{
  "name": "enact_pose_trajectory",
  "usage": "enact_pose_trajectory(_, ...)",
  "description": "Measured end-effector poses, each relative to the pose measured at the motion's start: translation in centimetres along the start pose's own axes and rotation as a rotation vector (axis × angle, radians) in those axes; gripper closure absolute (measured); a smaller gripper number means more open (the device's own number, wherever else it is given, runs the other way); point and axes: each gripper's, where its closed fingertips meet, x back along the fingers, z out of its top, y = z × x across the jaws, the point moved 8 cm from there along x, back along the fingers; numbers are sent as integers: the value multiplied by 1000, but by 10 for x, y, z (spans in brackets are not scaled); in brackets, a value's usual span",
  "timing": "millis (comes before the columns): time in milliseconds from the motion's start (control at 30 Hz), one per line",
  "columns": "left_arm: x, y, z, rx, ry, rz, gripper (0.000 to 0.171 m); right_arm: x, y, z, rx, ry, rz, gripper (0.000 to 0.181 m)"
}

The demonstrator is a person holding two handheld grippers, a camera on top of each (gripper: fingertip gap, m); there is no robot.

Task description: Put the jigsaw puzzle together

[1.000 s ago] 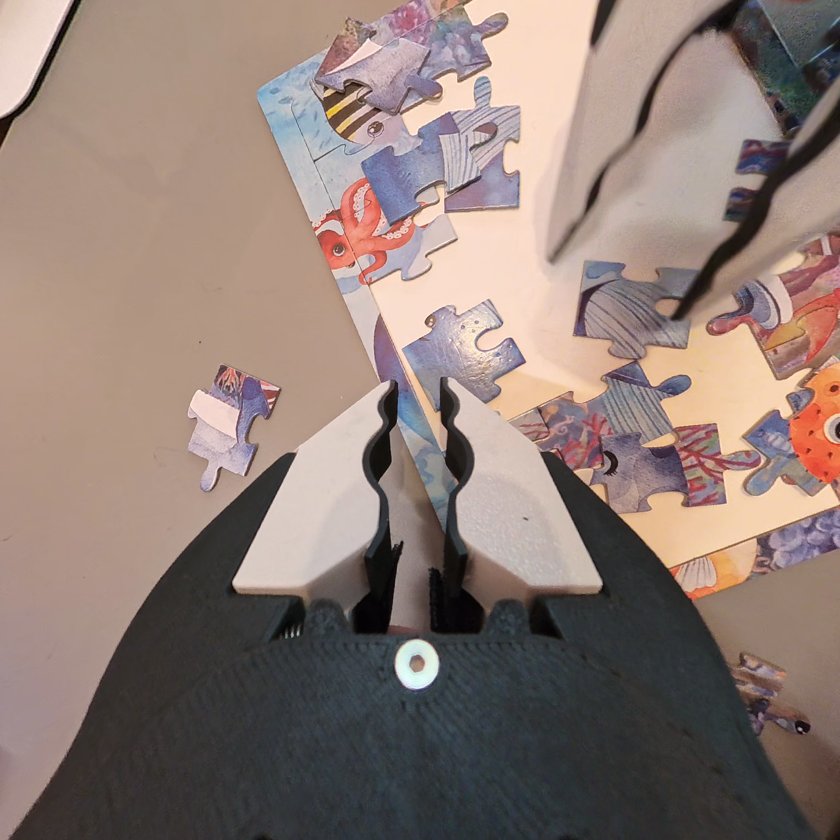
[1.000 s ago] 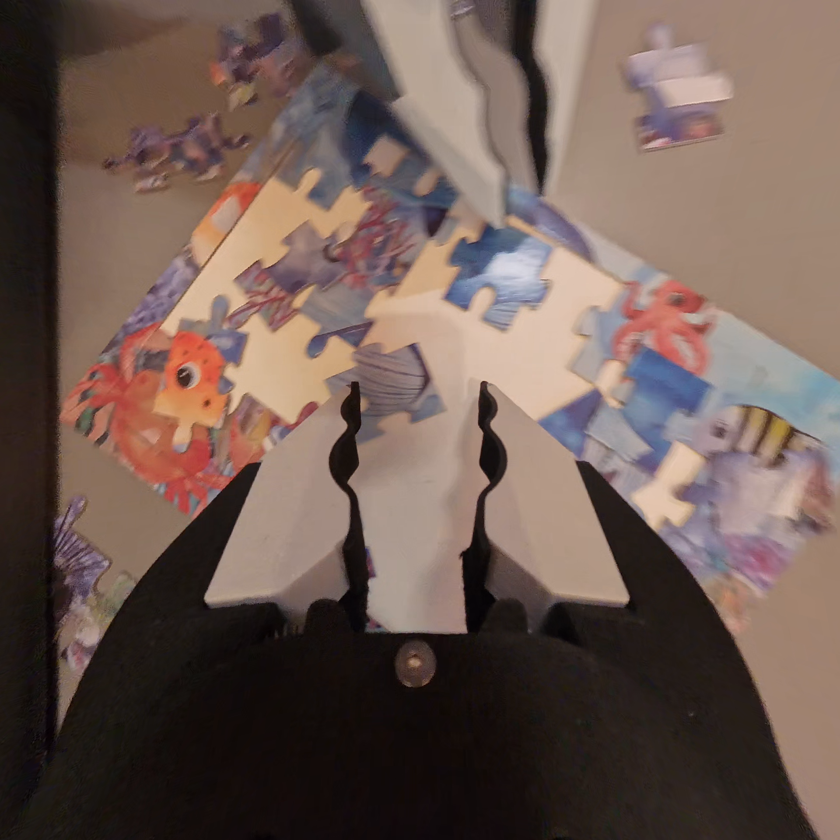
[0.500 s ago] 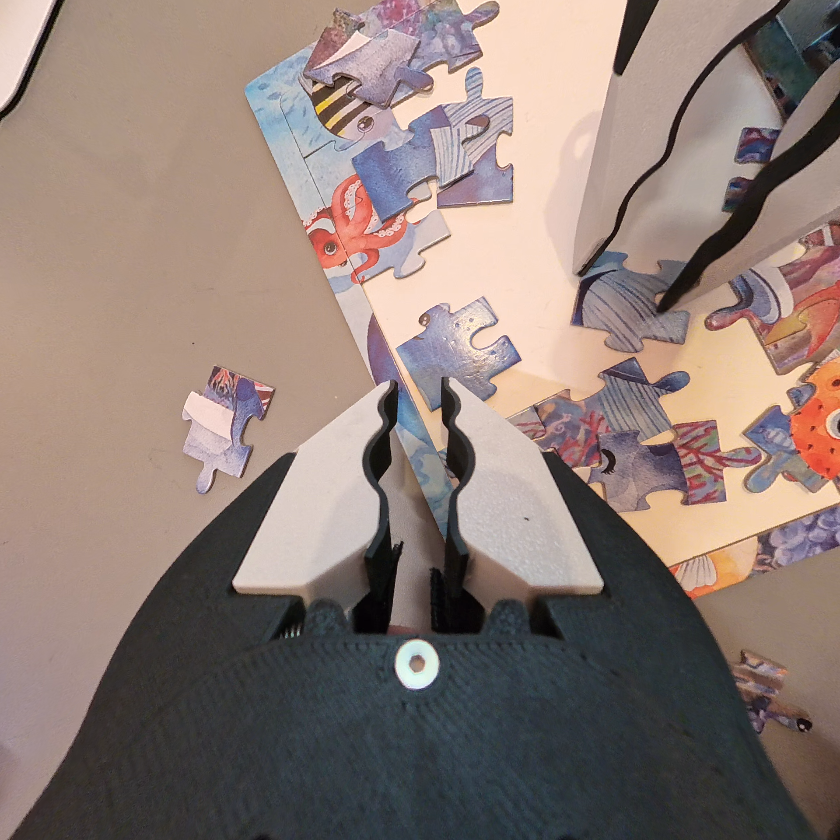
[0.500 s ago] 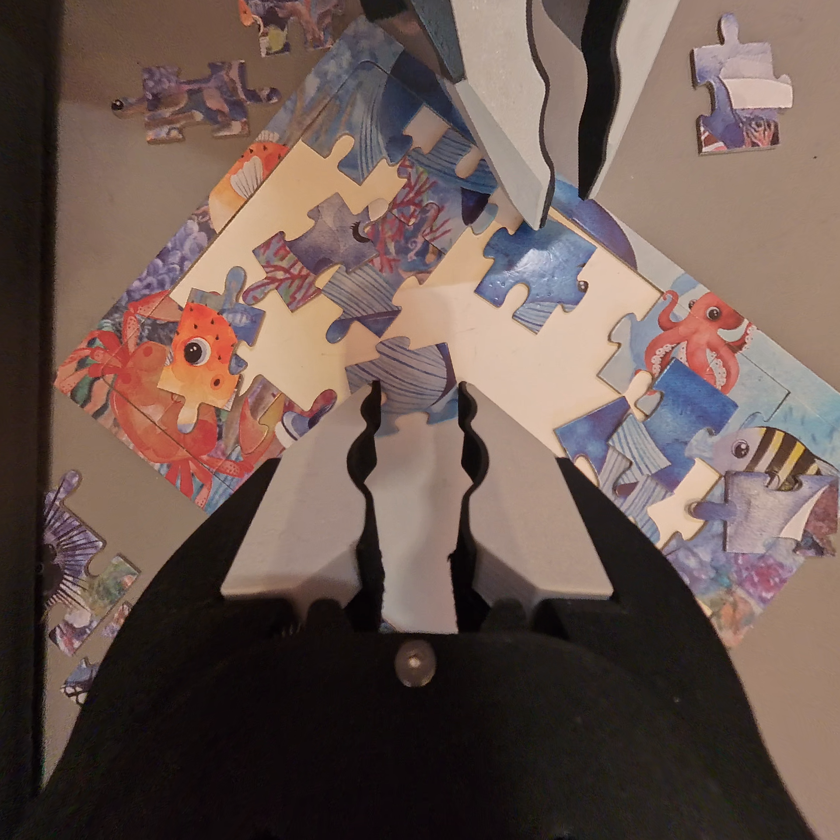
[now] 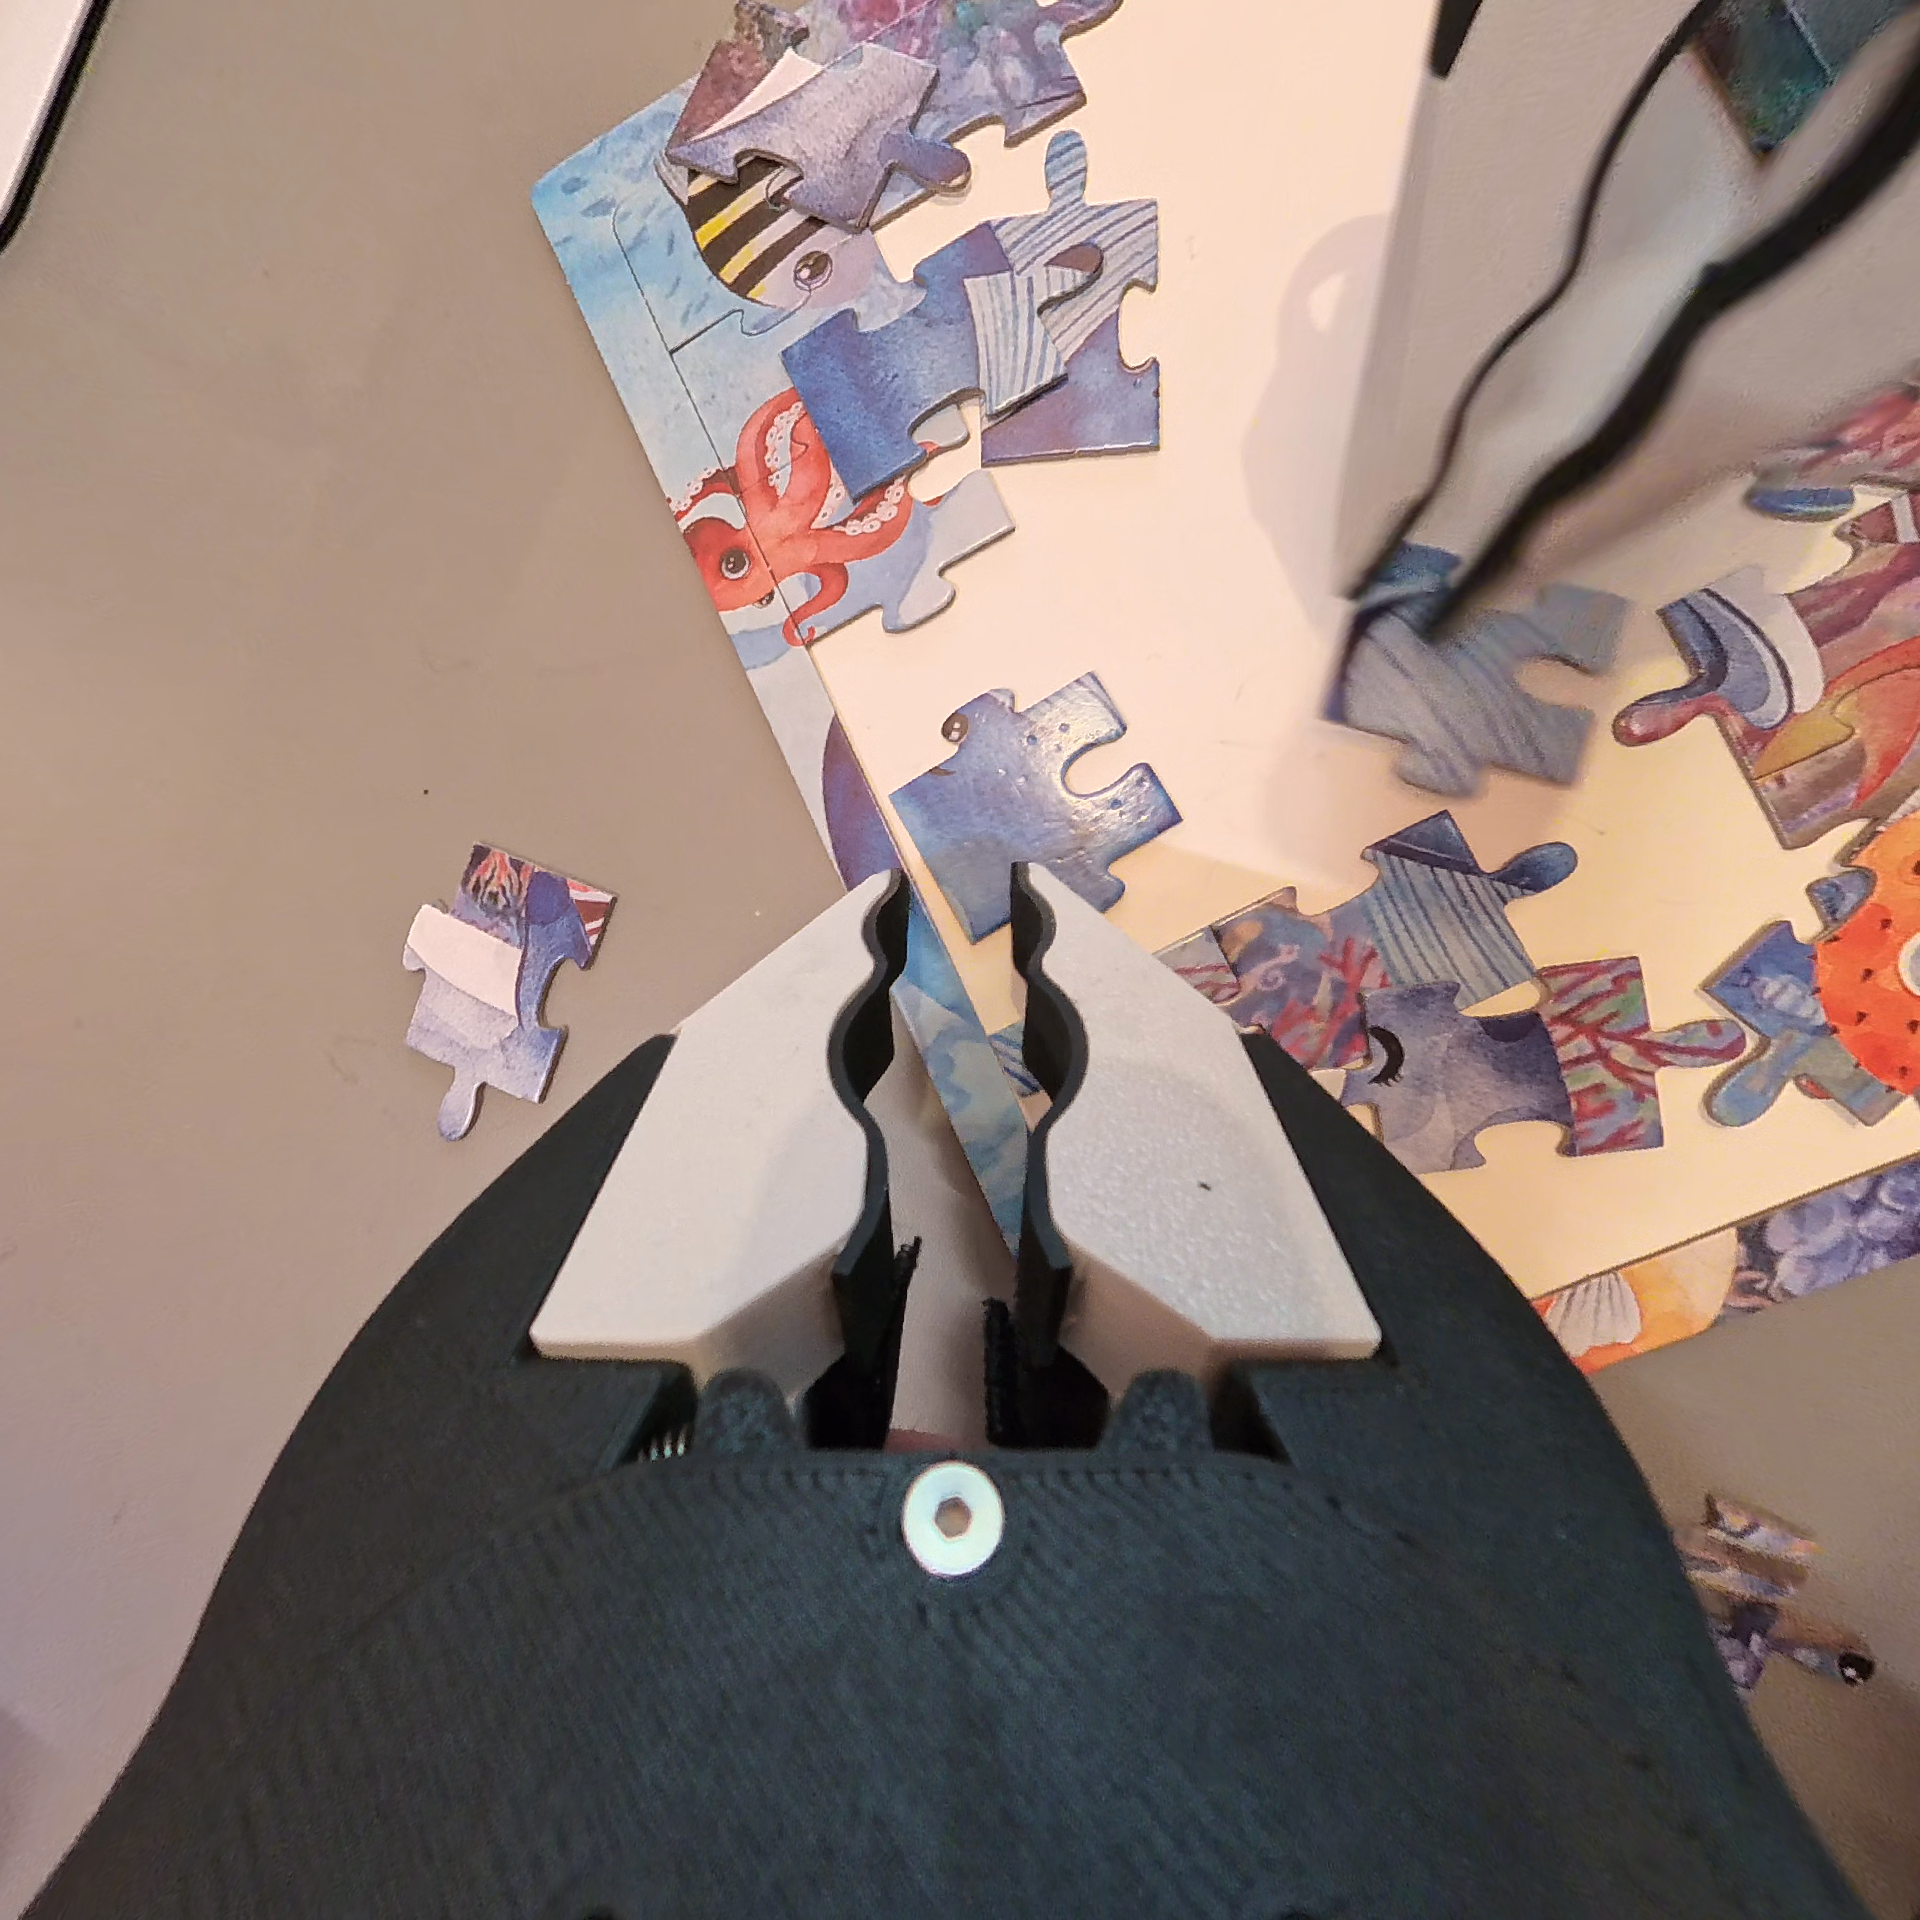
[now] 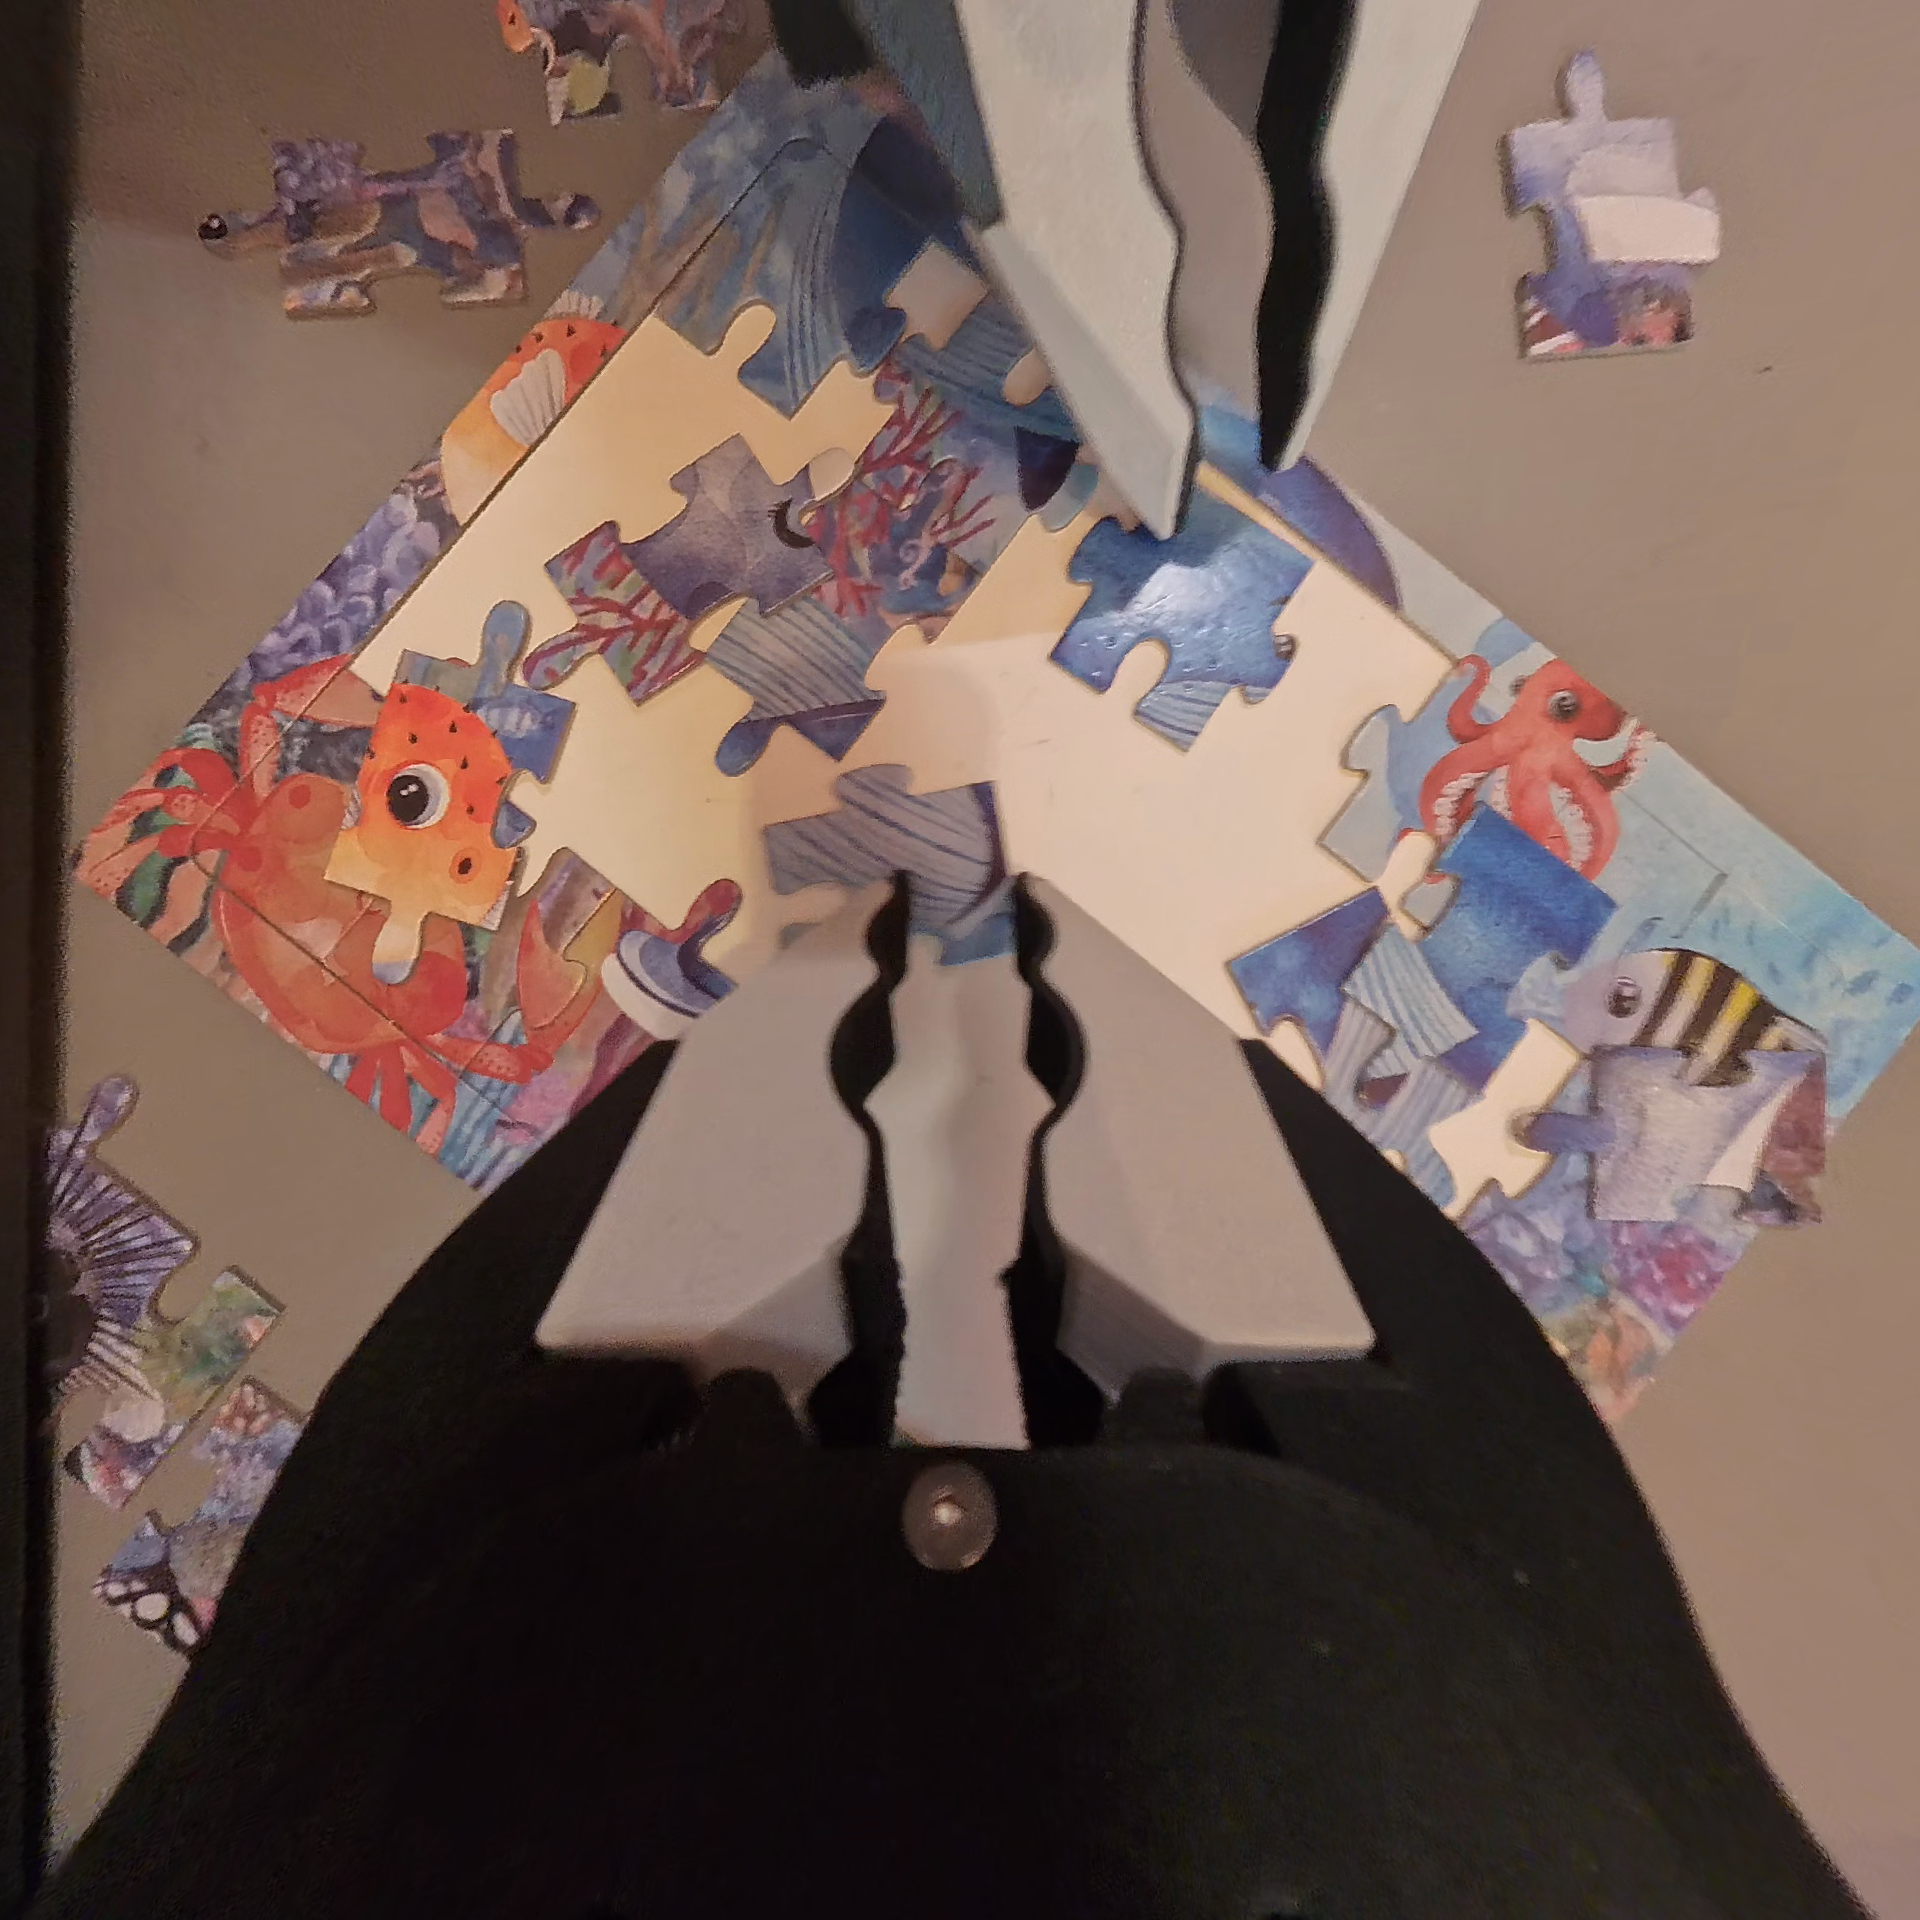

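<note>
Jigsaw puzzle tray (image 6: 1132,831), a rectangular board with a printed sea-life border and a cream, largely unfilled centre, lying on a grey-brown table (image 5: 260,520). Loose on the cream field near the tray's middle lies a pale blue striped piece (image 6: 883,831), and the right gripper (image 6: 961,883) stands over it, fingertips at the piece's near edge; its jaws are parted by a narrow gap and whether they pinch the piece cannot be told, as this part is blurred in both views. Toward the tray's far long edge lies a deep blue piece (image 5: 1029,805), just ahead of the left gripper (image 5: 956,883), whose jaws are likewise slightly apart and hold nothing, poised above the tray's border. Near one short end of the tray sit an orange pufferfish piece (image 6: 426,800) and a coral cluster (image 6: 748,561); near the other, an octopus piece (image 6: 1527,748) and a striped fish piece (image 6: 1704,997), several of them overlapping rather than seated. Off the tray, on the table, lies a stray piece with a peeled white patch (image 5: 499,987). Judged risks: the thin, flat striped piece may slide across the smooth cream board instead of lifting, nudging the coral cluster out of place; the tray itself may shift if pushed unrestrained; and the two grippers, working close together, may collide.
</note>
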Motion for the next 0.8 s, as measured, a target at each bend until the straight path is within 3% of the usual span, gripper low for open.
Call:
enact_pose_trajectory(33,-1,1,0,-2,-1,-3,154,2,2,0,4,5,-8,181)
enact_pose_trajectory(133,-2,2,1,-6,-1,-9,154,3,3,-3,-7,4,0,181)
enact_pose_trajectory(367,-2,3,1,-7,-1,-10,154,0,-6,0,-1,0,52,143)
enact_pose_trajectory(800,-4,5,4,-13,8,-19,155,-4,-8,0,14,-24,40,152)
